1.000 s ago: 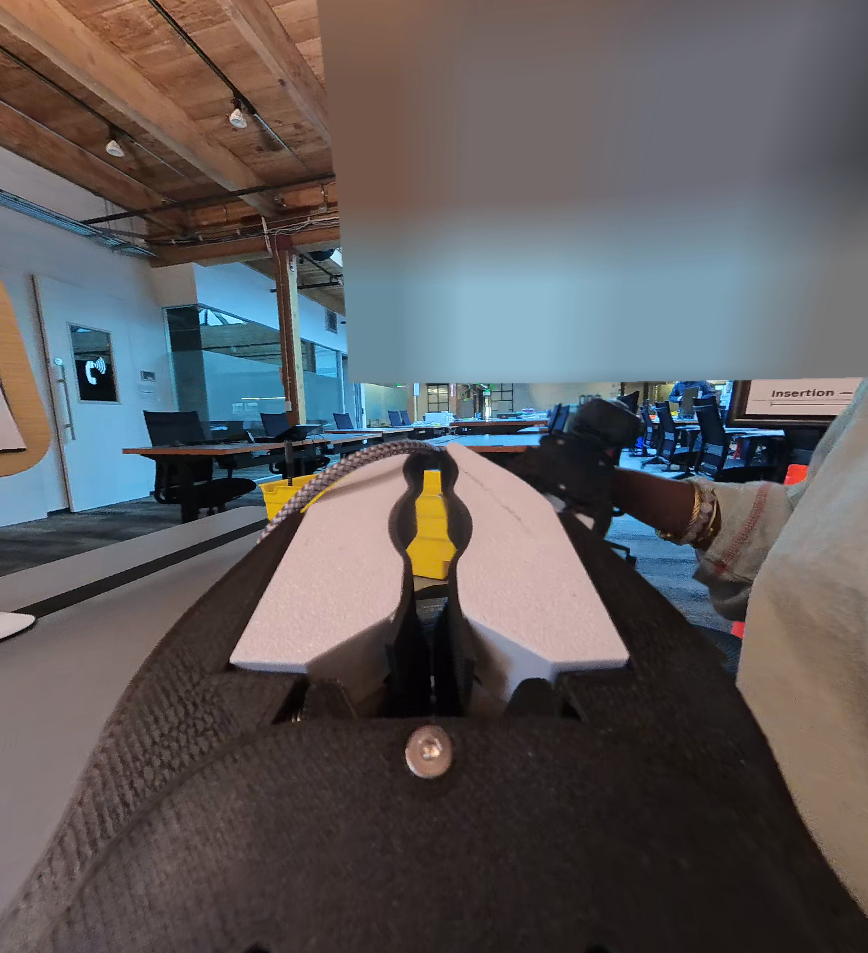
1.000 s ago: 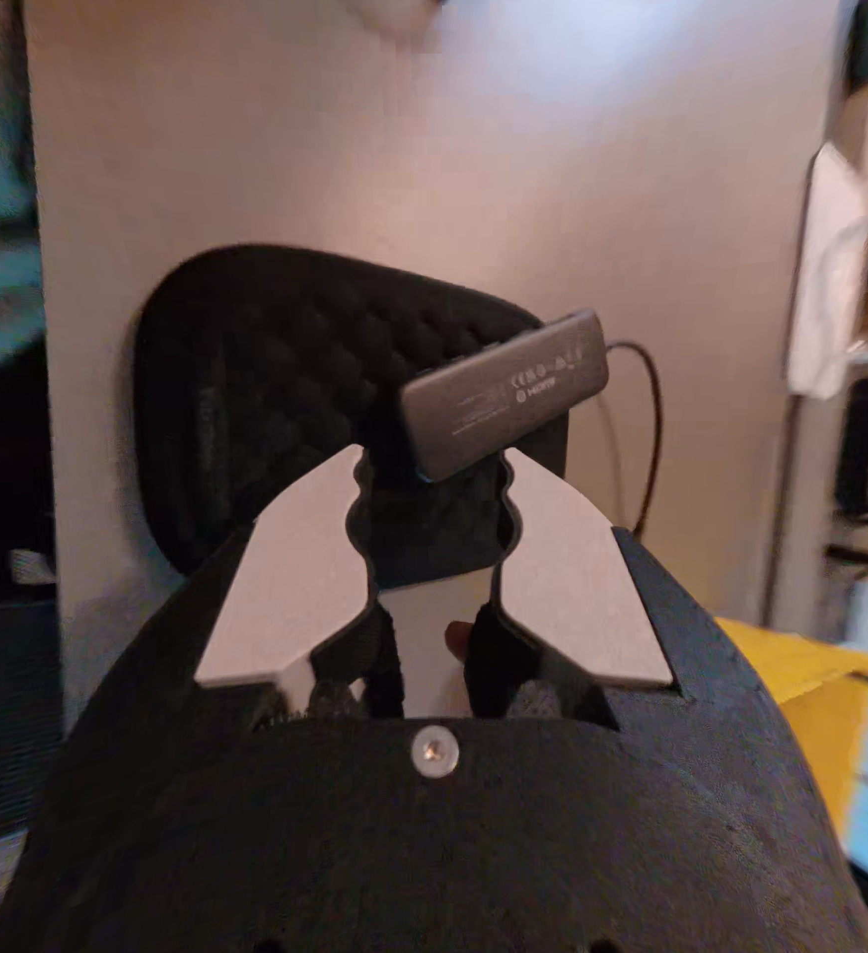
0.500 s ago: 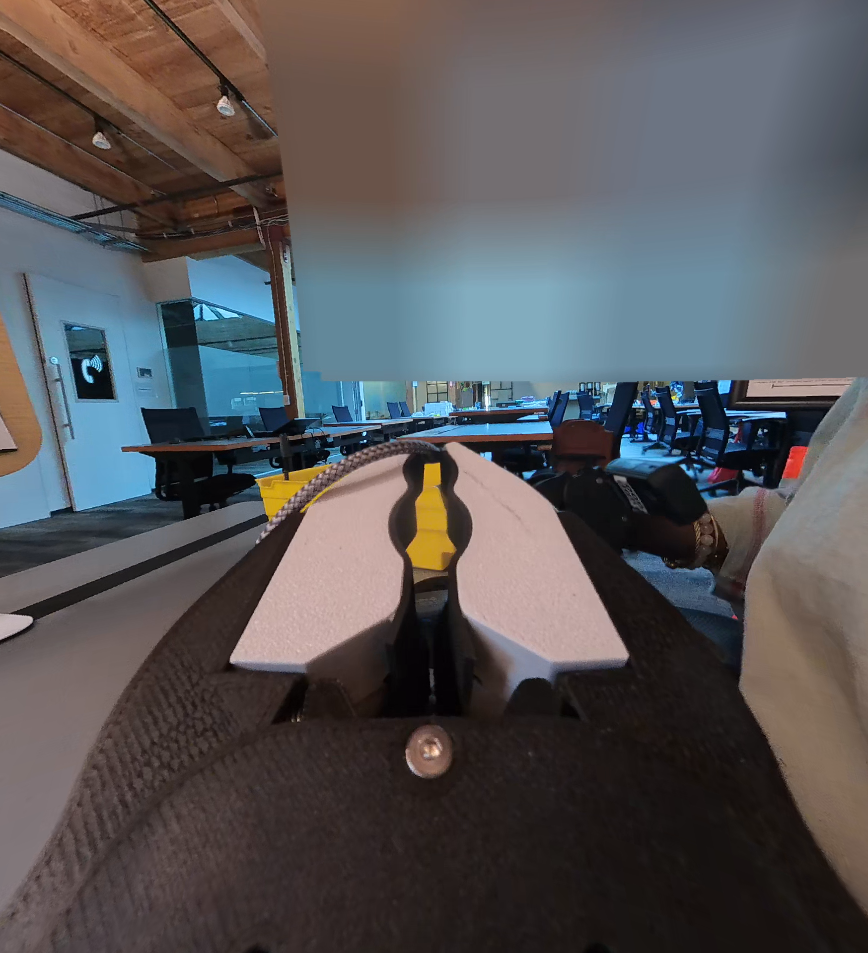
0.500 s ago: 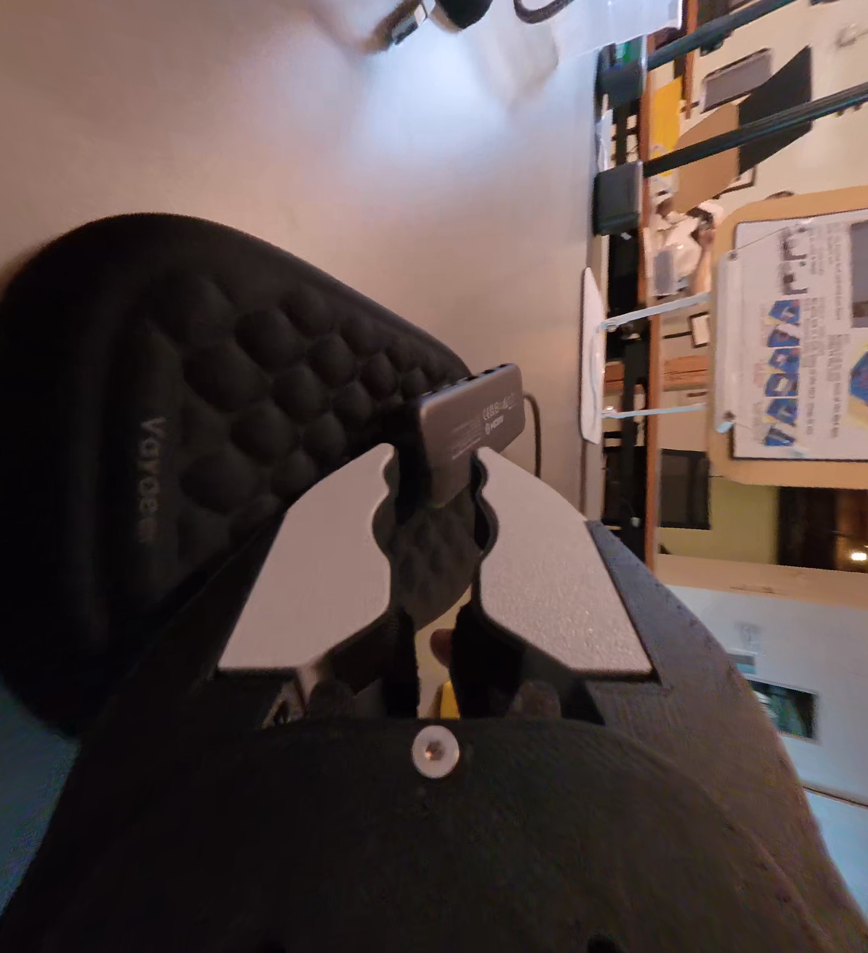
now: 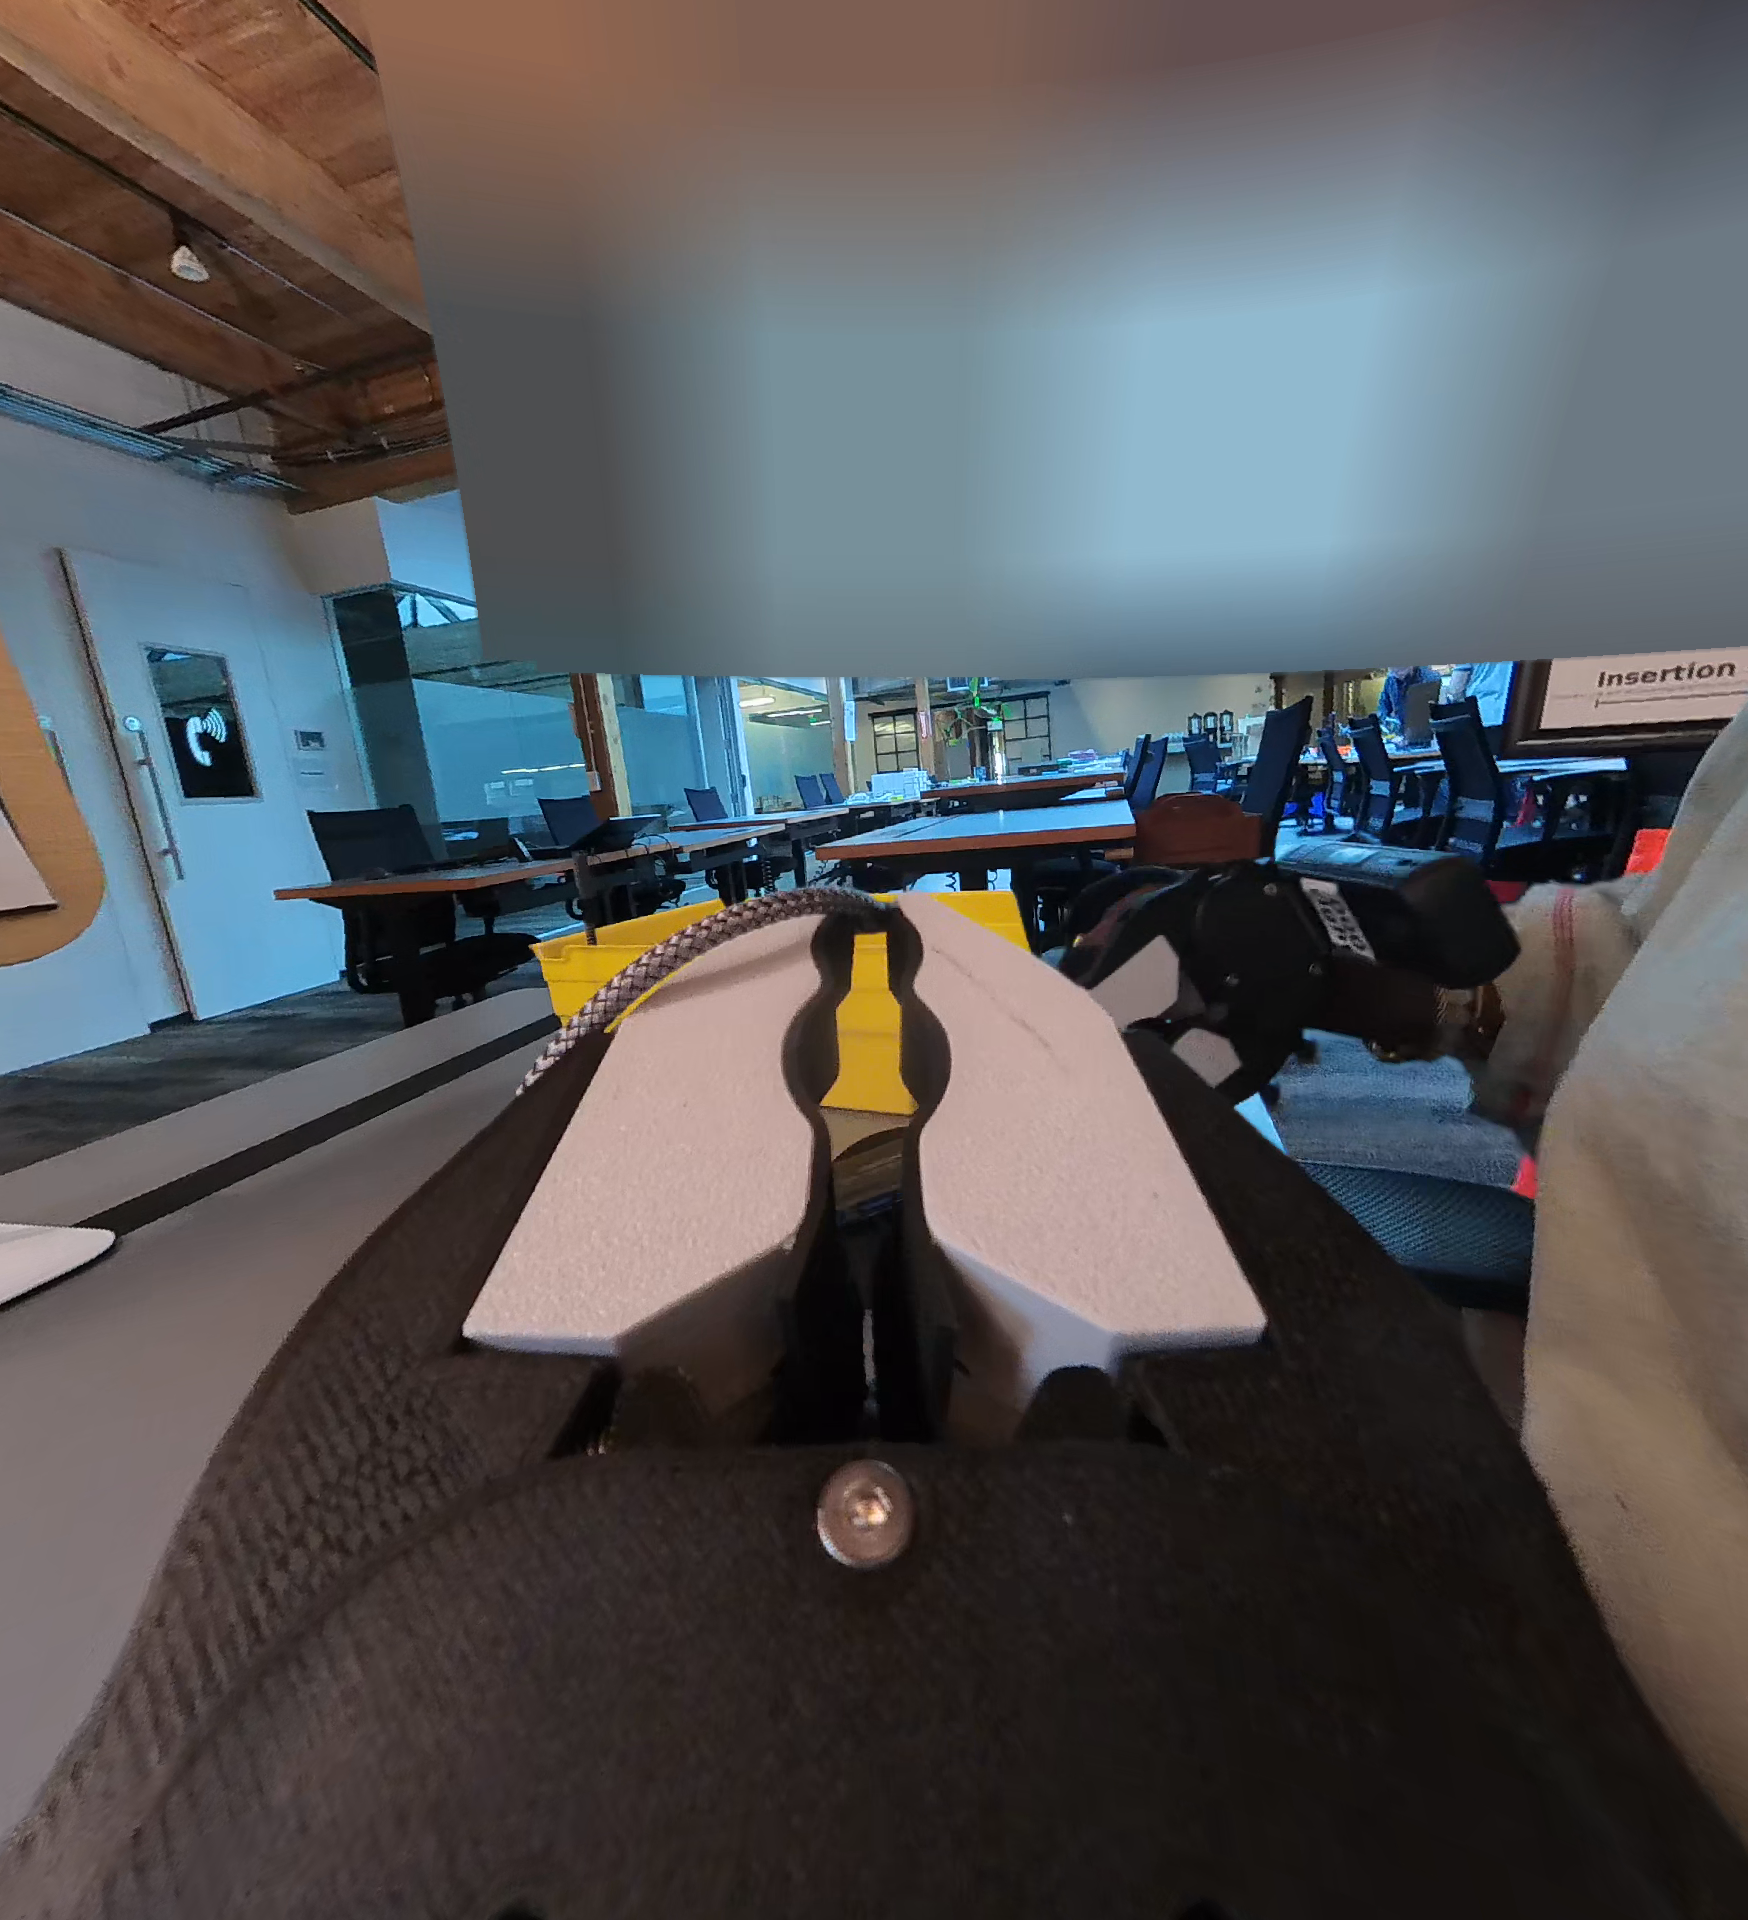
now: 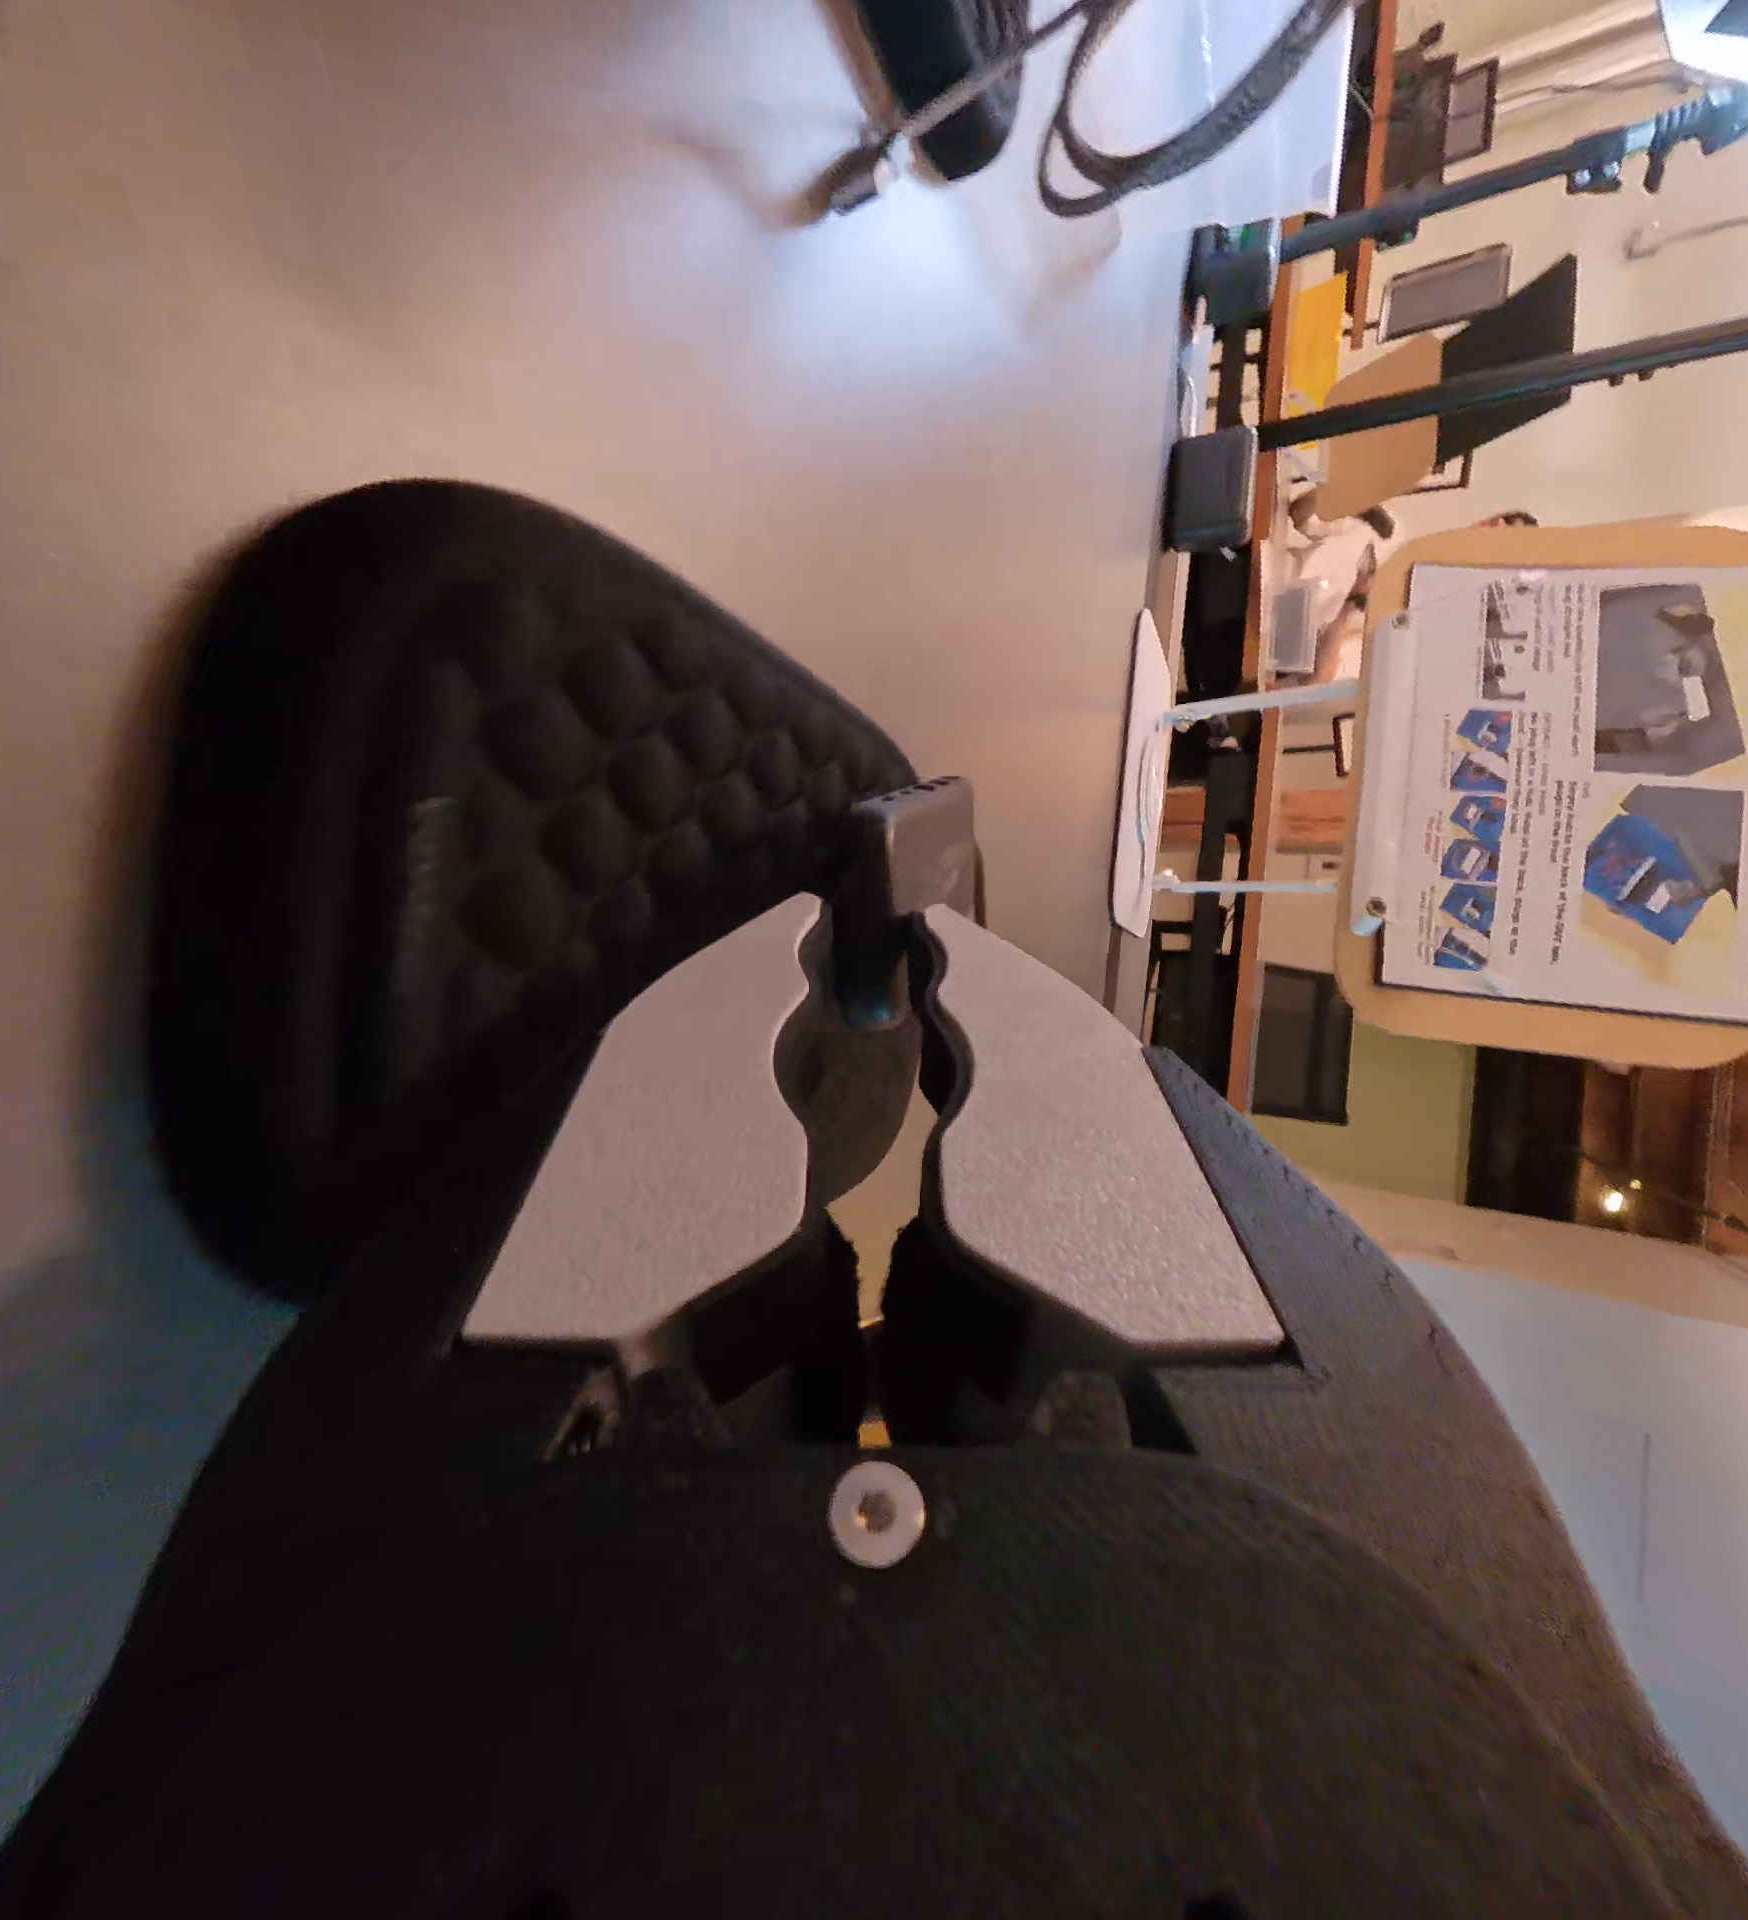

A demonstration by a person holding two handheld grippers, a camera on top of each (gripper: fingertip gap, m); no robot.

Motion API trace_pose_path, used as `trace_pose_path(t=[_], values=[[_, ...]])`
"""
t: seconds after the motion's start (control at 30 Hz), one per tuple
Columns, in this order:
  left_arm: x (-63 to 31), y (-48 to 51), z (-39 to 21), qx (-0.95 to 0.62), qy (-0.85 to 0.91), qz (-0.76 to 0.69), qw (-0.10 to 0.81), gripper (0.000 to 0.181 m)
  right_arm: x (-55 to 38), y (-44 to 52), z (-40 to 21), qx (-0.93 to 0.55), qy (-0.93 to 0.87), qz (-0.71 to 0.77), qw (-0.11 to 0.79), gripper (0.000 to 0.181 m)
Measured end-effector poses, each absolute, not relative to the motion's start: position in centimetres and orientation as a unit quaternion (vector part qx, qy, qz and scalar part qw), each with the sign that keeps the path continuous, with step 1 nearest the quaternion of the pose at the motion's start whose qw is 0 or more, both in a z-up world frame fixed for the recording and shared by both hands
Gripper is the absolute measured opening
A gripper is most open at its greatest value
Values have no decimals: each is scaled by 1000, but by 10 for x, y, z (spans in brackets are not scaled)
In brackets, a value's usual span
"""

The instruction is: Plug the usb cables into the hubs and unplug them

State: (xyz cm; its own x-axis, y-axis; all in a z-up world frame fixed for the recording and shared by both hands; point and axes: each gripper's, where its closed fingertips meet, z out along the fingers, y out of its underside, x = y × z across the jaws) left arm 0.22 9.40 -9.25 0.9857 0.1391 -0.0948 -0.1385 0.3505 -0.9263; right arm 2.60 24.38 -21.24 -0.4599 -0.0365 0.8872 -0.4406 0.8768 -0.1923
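In the left wrist view my left gripper (image 5: 865, 920) is shut on a grey braided usb cable (image 5: 641, 982). The cable runs from the fingertips down to the left, and its plug is hidden between the fingers. My right gripper (image 5: 1166, 1013), held by a hand, shows to the right and points toward the left one. In the right wrist view, which is rolled on its side, my right gripper (image 6: 875, 940) is shut on a grey usb hub (image 6: 917, 852). The hub is seen end-on, and its thin dark cord (image 6: 980, 883) trails behind it.
A black padded wrist rest (image 6: 496, 831) lies on the grey table (image 5: 174, 1299) behind the hub. More cables and a black device (image 6: 953, 104) lie farther off. A yellow bin (image 5: 589, 961), a white stand base (image 6: 1140, 821), a poster board (image 6: 1576, 779) and the person's sleeve (image 5: 1680, 1247) are nearby. One gripper's finger ends stand about 20 cm off the other's.
My right gripper has rolled with the hub, which now shows end-on instead of side-on. In the left view it has come lower and closer to my left gripper. The left grip holds.
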Motion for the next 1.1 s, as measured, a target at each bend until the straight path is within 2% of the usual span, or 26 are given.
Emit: trace_pose_path(t=[0.1,0.17,0.27,0.37,0.43,0.53,0.8,0.9,1.1], values=[[3,94,-92,-563,3,85,822,6,42,249,-224,199,-818,170,512,15],[3,94,-91,-561,2,84,824,6,42,248,-223,210,-789,166,553,16],[3,95,-92,-564,1,83,822,6,33,249,-218,176,-785,189,563,31],[-1,99,-96,-576,-10,87,813,6,28,246,-222,185,-797,177,547,26],[-13,103,-102,-596,-38,114,794,6,27,246,-227,185,-812,173,526,15],[-38,110,-117,-638,-88,167,746,6,27,246,-227,183,-809,180,529,15],[-92,156,-162,-754,-139,145,625,6,31,247,-225,189,-797,181,544,13],[-93,180,-201,-831,-118,90,537,6,33,248,-224,186,-795,189,545,13],[-85,209,-231,-887,-84,30,454,6,34,248,-224,186,-792,194,548,13]])
